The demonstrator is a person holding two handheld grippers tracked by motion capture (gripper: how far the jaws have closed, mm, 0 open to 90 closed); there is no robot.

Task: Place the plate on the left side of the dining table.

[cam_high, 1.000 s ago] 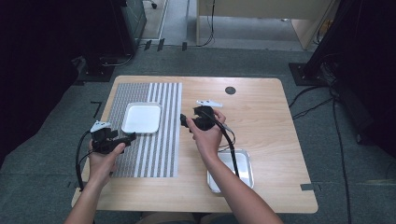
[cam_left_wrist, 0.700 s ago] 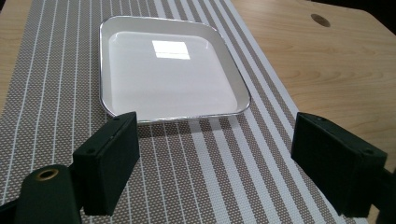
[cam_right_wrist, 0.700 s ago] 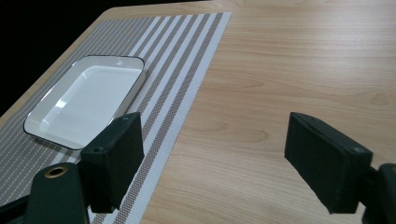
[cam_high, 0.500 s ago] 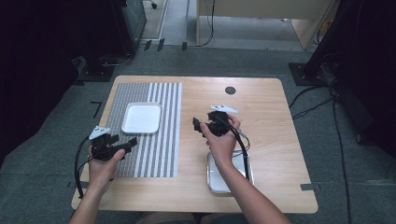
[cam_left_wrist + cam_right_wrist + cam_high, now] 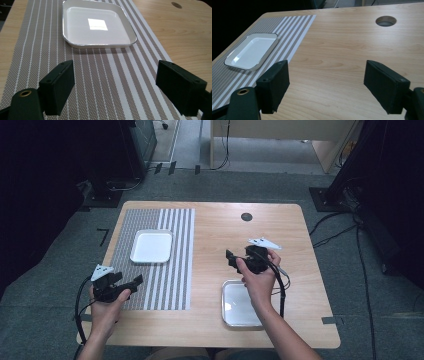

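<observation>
near tray: clear or silvery tray [image 5: 241,304] at the table's near edge, right of centre; the right forearm crosses its right side. Material hard to tell from the high view.
left gripper: left gripper [image 5: 134,282] held low over the near end of the striped mat, jaws spread wide with nothing between them; the left gripper view shows both pads [image 5: 58,85] apart over bare mat.
right gripper: right gripper [image 5: 230,259] above bare wood just beyond the near tray, jaws spread, holding nothing.
mat: striped placemat [image 5: 172,285] on the table's left half.
white tray: white square tray [image 5: 151,246] lies flat on the mat's far part, well apart from both grippers, empty.
table: wooden table [image 5: 280,225] with a round cable hole [image 5: 246,216] near the far edge.
</observation>
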